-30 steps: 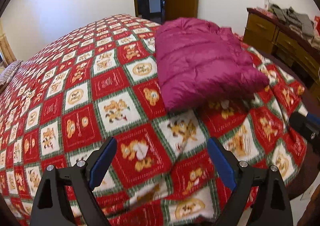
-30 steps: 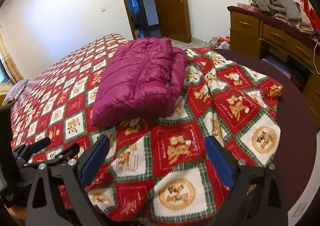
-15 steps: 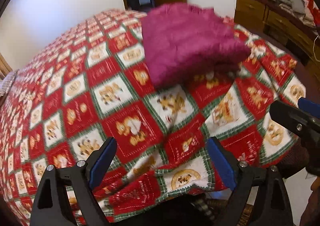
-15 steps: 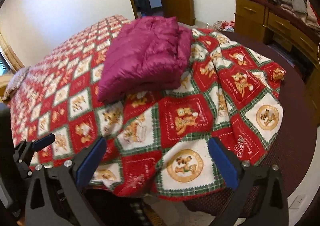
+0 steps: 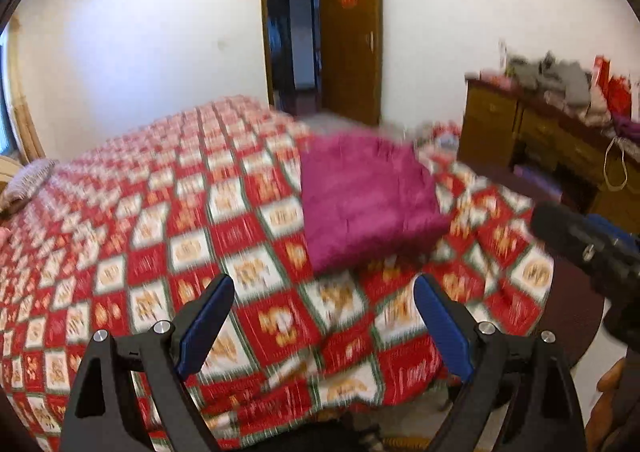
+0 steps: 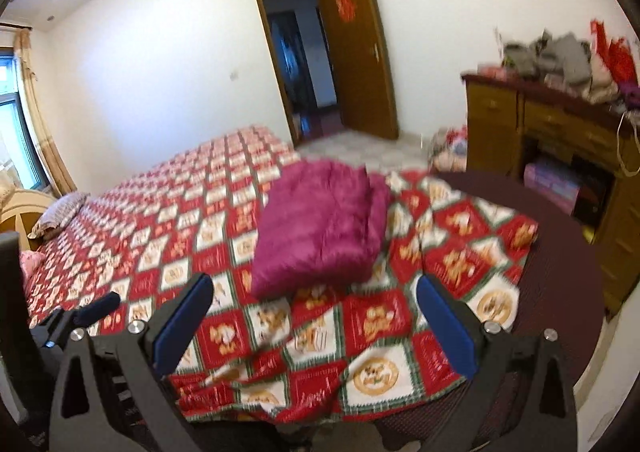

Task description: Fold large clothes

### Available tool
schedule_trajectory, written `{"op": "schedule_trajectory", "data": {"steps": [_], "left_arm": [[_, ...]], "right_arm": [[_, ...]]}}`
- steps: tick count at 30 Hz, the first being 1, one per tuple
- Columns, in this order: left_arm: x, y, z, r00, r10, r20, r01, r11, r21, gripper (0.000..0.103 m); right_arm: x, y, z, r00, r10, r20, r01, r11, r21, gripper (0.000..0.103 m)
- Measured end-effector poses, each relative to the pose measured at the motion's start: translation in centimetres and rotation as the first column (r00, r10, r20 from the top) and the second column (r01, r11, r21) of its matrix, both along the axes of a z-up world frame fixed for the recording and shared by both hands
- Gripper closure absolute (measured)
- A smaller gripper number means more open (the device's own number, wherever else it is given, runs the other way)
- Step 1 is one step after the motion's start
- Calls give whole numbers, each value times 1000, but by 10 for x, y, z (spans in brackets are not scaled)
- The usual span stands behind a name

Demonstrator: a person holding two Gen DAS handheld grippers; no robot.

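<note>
Both wrist views, late stage of folding. The jacket, magenta and padded, lies as a compact rectangular bundle on the bed, toward the foot edge and nearer the corner that faces the dresser; in the right wrist view the jacket shows a doubled layer along its side toward the dresser. The left gripper is spread wide and empty, above the patterned cover short of the foot edge and apart from the jacket. The right gripper is likewise wide apart, holding nothing. Judged from this arrangement, the folds are complete and the garment released; no sleeve or hem visibly trails out, though motion blur hides fine detail. At most, a small squaring of the edges appears to remain.
</note>
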State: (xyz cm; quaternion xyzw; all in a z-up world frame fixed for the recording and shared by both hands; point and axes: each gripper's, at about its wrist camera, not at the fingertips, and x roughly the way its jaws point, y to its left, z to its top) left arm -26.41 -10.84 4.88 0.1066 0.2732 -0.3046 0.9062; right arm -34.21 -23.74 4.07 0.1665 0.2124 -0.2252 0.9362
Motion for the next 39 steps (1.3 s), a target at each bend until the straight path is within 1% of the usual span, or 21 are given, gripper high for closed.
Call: {"op": "schedule_trajectory", "data": {"steps": [2, 3, 6, 10, 14, 17, 18, 20, 26, 29, 35, 39], "left_arm": [[-7, 7, 16, 997, 15, 80, -12, 999, -43, 11], [-13, 12, 26, 991, 29, 134, -19, 997, -73, 11], [-22, 20, 44, 978, 27, 209, 1, 991, -131, 11], [-25, 22, 65, 971, 12, 238, 31, 984, -175, 11], [-24, 17, 80, 968, 13, 251, 41, 977, -209, 11], [-26, 16, 80, 967, 9, 256, 51, 973, -224, 11], [-27, 15, 78, 967, 7, 255, 51, 974, -222, 11], [-28, 13, 72, 969, 1, 247, 53, 976, -211, 11], [-28, 1, 57, 980, -43, 193, 79, 980, -182, 11], [-29, -4, 51, 982, -51, 184, 83, 982, -170, 11], [-31, -8, 45, 979, -43, 198, 72, 987, -144, 11], [-32, -7, 47, 978, -50, 201, 82, 985, -152, 11]], "right_arm": [[-7, 6, 12, 999, -5, 43, 7, 999, -46, 0], [-10, 9, 17, 998, -6, 62, 10, 998, -68, 0], [-20, 19, 30, 992, -13, 124, 31, 989, -142, 0], [-33, 27, 45, 976, -8, 219, 51, 980, -194, 0], [-51, 31, 59, 934, -39, 354, 132, 961, -242, 0], [-59, 29, 62, 909, -54, 413, 165, 957, -238, 0], [-58, 27, 62, 906, -57, 419, 169, 957, -236, 0], [-55, 25, 60, 912, -59, 406, 166, 958, -233, 0], [-39, 22, 48, 947, -52, 317, 126, 968, -217, 0], [-45, 24, 48, 946, -54, 320, 130, 966, -224, 0], [-52, 24, 49, 939, -65, 337, 151, 960, -237, 0], [-50, 23, 49, 944, -60, 326, 141, 963, -231, 0]]}}
